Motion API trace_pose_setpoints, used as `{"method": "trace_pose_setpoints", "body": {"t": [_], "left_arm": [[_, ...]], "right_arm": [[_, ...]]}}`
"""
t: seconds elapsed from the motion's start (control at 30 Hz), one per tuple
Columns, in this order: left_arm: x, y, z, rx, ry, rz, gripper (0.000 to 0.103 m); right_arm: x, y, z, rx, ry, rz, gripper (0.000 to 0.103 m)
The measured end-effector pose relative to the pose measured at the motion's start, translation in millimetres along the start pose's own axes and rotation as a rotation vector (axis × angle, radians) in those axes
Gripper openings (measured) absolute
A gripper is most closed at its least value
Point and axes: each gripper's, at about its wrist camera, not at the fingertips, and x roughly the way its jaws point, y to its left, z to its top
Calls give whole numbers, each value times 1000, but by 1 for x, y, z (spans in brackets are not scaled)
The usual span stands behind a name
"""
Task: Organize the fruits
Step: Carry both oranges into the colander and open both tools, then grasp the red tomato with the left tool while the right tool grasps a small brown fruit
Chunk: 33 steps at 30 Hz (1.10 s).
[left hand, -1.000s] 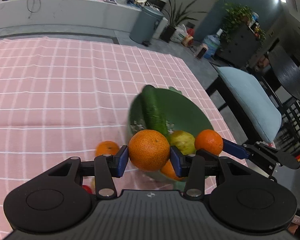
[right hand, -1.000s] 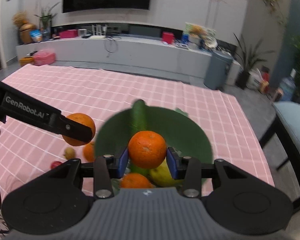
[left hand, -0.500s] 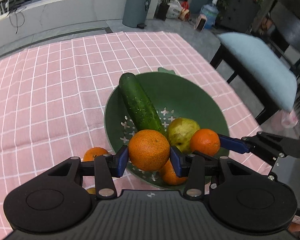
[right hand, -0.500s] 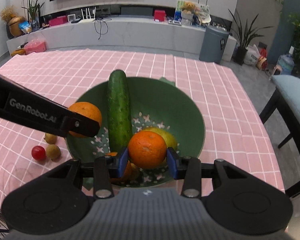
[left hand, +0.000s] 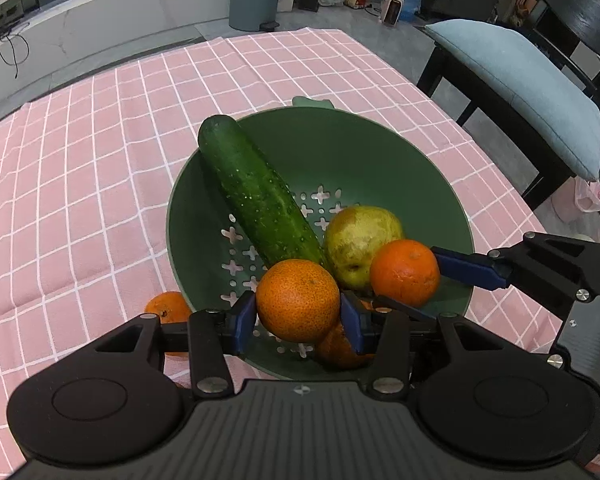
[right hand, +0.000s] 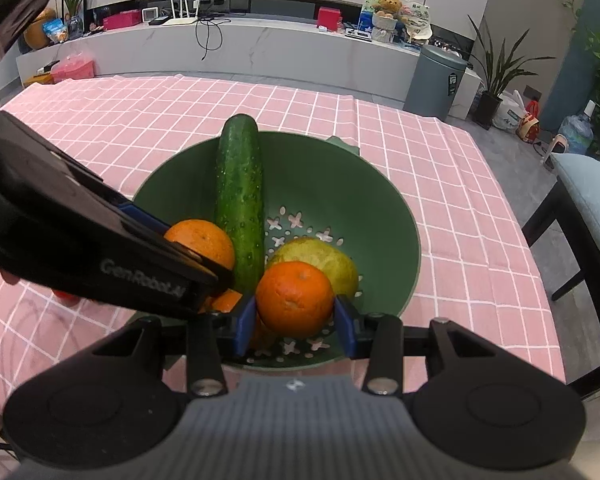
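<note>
Over the green colander [left hand: 452, 216] on the desk, my left gripper [left hand: 298, 314] and right gripper [right hand: 295, 312] each clamped an orange. Best, I judged, to lower both beside the pear [left hand: 360, 236] before releasing, avoiding the cucumber [left hand: 256, 196].

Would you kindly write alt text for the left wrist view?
The left claw grips a round orange mandarin above a green perforated colander holding a long dark-green cucumber and a yellow-green pear. Beside it, the right claw holds a second orange mandarin.
</note>
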Motion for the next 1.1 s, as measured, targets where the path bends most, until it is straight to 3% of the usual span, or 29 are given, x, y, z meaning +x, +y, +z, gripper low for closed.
{"method": "trace_pose_setpoints", "body": {"t": [0.13,0.3,0.67,0.9,1.1], "left_arm": [[-1,1,0,-5,-3,-6,54],[-9,2,-1,-10,-30,-3,63],[-67,16,-16,-38,-169,-20,64],[-94,34,-37,-85,-226,-25,64],[-101,54,-61,-115,-229,-12,64]], "right_arm": [[0,-2,0,13,5,-1,40],[-6,1,2,2,-18,-13,51],[-47,12,2,76,-149,-62,65],[-75,34,-7,158,-236,-27,68],[-88,57,-20,185,-263,35,67]]}}
